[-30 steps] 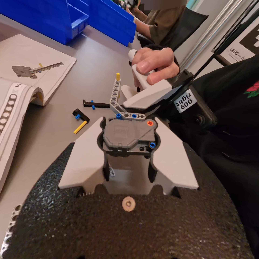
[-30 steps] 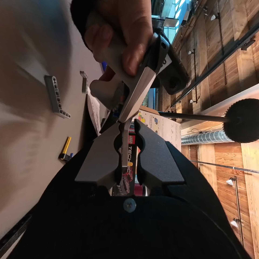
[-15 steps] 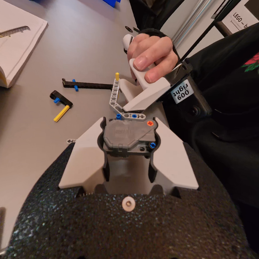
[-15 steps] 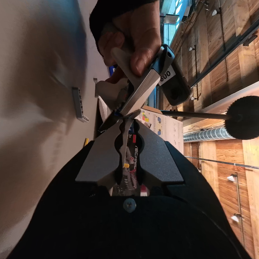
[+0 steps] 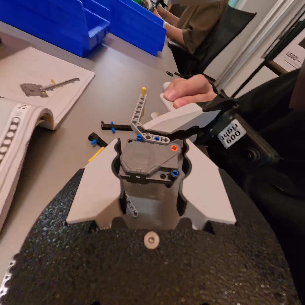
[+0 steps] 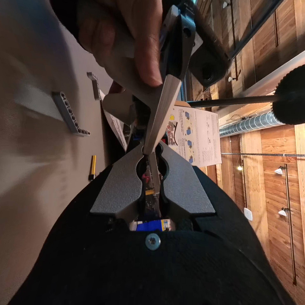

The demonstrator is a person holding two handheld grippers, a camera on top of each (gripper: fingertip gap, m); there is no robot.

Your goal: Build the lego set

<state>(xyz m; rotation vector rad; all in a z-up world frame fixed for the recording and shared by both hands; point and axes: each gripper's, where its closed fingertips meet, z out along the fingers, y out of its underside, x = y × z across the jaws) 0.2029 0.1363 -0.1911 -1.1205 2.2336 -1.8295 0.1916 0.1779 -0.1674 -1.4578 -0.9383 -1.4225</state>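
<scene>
Closest in, the left gripper is clamped narrow on the dark grey motor block, 1 pale finger pressed to each side, holding it clear of the grey table. Just past the block's far edge sits the light grey angled beam — its short leg runs across that edge on 2 blue pins, its long leg rises up and away to a yellow axle at the tip.

The right gripper comes in from the right side, nipped narrow on the beam at the bend; from its own camera the right gripper shows only the beam's thin edge between the tips. So the beam lies directly beyond the block, and the right gripper is the nearer one to it. I'd judge the coming push runs along the pins, toward the block.

Farther out lie a black toothed strip, a black-and-yellow piece, the open instruction booklet and blue bins.
</scene>
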